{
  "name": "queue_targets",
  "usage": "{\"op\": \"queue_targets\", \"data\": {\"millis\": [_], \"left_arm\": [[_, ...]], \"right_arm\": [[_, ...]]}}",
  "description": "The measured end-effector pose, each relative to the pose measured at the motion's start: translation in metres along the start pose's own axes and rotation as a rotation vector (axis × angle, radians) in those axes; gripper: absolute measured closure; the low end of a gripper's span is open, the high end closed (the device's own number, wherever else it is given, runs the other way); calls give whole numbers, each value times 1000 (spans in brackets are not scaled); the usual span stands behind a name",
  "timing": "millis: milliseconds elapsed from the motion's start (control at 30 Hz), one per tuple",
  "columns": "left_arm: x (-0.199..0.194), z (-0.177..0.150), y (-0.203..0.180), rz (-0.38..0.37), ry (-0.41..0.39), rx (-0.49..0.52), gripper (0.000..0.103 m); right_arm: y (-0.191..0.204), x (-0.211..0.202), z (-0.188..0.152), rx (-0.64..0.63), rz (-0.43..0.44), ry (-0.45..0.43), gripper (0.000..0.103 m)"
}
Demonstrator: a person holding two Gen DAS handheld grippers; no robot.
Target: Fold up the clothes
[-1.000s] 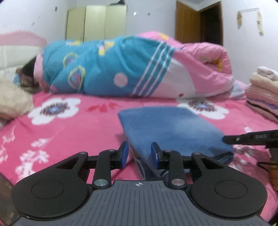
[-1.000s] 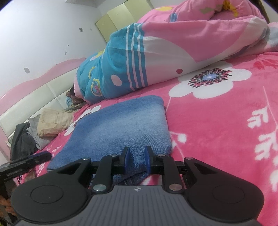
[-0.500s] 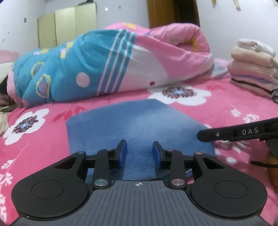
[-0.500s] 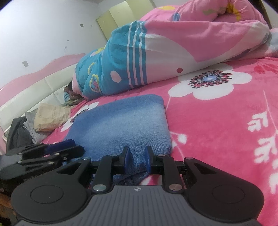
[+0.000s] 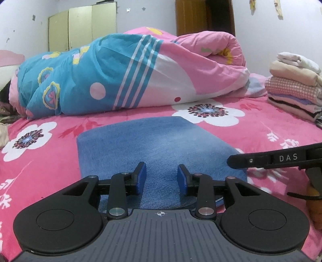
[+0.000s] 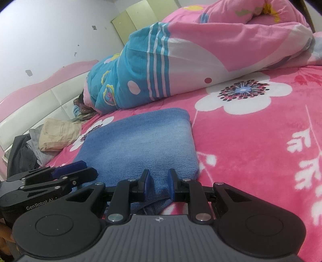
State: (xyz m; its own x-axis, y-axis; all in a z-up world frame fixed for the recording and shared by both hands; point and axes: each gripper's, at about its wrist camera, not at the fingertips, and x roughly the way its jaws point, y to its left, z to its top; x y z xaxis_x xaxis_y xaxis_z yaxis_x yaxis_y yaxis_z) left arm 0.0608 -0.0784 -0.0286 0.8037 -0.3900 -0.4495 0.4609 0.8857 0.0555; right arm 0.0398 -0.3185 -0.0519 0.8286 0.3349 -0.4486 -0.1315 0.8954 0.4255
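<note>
A folded blue denim garment (image 5: 161,141) lies flat on the pink flowered bed sheet (image 5: 40,161). My left gripper (image 5: 161,176) hovers over its near edge with the jaws easing open; the cloth lies under the pads and nothing is pinched. In the right wrist view the same denim (image 6: 140,141) runs up between my right gripper's (image 6: 159,181) blue pads, which are shut on a bunched bit of its near right corner. The left gripper (image 6: 90,168) shows there side-on at the denim's near left corner. One right finger (image 5: 261,161) reaches in from the right edge of the left wrist view.
A rolled pink and blue quilt (image 5: 130,74) lies across the bed behind the denim. A stack of folded clothes (image 5: 293,88) sits at the far right. Loose beige and grey clothes (image 6: 56,135) are heaped by the headboard (image 6: 40,100). A wardrobe (image 5: 82,26) and a door (image 5: 205,16) stand beyond.
My left gripper swung from the denim's left corner to the middle of its near edge and its jaws widened a little. It came into the right wrist view. The right gripper kept still.
</note>
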Motion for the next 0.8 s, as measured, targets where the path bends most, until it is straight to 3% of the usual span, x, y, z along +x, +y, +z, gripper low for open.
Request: {"op": "queue_targets", "data": {"millis": [800], "left_arm": [[1,0,-2,-4,9,-3,59]], "right_arm": [[-1,0,-1,8,7,-6,82]]}}
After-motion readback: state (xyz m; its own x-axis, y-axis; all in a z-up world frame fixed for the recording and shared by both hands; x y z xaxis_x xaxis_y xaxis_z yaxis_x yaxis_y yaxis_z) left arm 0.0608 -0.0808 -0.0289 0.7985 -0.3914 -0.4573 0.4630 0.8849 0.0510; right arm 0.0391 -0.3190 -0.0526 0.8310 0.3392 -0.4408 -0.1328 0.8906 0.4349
